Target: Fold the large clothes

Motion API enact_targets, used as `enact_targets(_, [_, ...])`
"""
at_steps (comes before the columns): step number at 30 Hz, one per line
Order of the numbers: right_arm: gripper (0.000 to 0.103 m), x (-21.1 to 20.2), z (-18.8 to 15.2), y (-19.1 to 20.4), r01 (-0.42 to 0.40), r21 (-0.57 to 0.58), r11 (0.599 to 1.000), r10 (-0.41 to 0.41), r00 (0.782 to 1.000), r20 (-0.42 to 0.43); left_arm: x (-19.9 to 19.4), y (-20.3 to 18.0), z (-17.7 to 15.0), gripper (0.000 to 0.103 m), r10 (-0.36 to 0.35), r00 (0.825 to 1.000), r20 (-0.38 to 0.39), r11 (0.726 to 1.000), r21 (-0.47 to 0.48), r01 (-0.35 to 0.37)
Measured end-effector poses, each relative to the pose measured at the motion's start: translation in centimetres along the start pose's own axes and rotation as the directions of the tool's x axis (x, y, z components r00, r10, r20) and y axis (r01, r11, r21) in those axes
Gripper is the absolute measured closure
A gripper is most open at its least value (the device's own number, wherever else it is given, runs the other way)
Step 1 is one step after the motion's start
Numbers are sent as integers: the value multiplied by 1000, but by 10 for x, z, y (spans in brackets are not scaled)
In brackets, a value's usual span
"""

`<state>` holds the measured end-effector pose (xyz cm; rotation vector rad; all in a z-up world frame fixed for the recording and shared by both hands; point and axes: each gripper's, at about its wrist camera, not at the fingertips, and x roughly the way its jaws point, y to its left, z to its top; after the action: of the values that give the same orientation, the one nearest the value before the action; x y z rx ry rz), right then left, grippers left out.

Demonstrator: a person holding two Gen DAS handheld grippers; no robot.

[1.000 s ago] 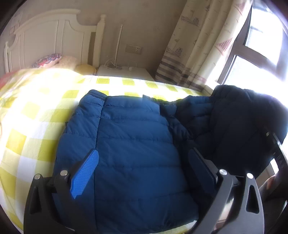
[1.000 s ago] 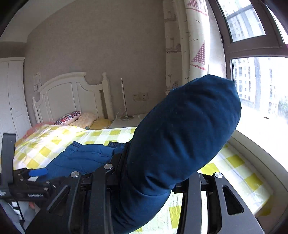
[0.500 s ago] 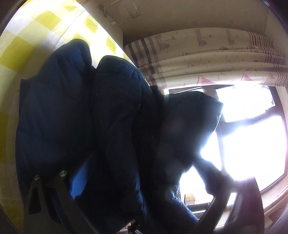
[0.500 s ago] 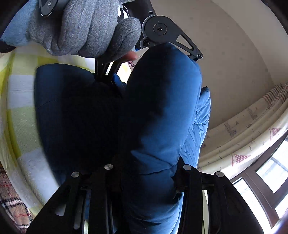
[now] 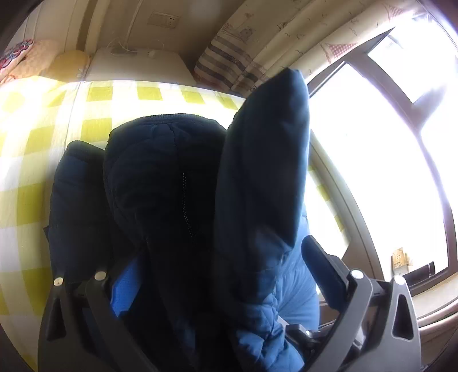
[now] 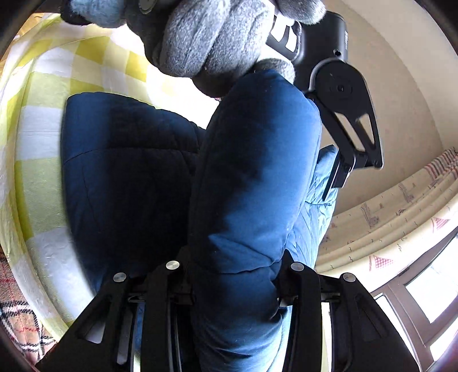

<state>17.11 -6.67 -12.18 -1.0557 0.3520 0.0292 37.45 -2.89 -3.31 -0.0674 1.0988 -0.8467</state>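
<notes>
**Both claws on the jacket, over the bed**

Jacket: dark blue quilted puffer, bunched up above the bed, which has a yellow/white check cover. Lower part lies on the cover; upper folds are lifted toward both cams. A zip line runs down the middle fold in left wrist view.

Left claw: fingers stand wide, w/ thick jacket folds filling the gap between them. Blue pad on the left finger sits against the fabric; right finger is beside the padded fold. Whether the pads really squeeze the cloth can't be told: fabric hides the contact.

Right claw: narrowly set, pinching a puffy fold of the jacket that bulges out past both fingers and rises up the middle of the view. Fabric is clearly nipped at the fingertips.

In right wrist view, the person's hand in a grey fuzzy glove grips the left claw's black handle, top of frame, touching the top of the raised fold. The left claw's side plate sits just right of that fold.

Around: curtain w/ stripes & pennant print, bright window on the right, pillows at the head of the bed, wall socket w/ cable, a plaid cloth at the bed's edge.
</notes>
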Motion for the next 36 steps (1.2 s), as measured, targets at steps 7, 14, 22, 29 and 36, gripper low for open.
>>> enact_targets(7, [64, -4, -5, 6, 12, 19, 1000, -13, 1000, 19, 18, 4, 14, 2, 39, 998, -51, 999, -15, -40])
enact_targets(14, [43, -27, -17, -6, 47, 211, 976, -62, 996, 66, -7, -28, 16, 78, 89, 995, 54, 995, 45, -92])
enact_targets(22, [33, -43, -96, -29, -25, 599, 800, 45, 999, -19, -42, -63, 11, 85, 96, 988, 121, 988, 108, -110])
enact_targets(29, [43, -25, -100, -34, -16, 647, 762, 72, 996, -60, -69, -105, 22, 91, 98, 973, 211, 979, 154, -132])
enact_targets(36, [50, -4, -98, -26, -53, 639, 767, 150, 984, -98, -107, 13, -36, 91, 115, 937, 329, 993, -25, -113])
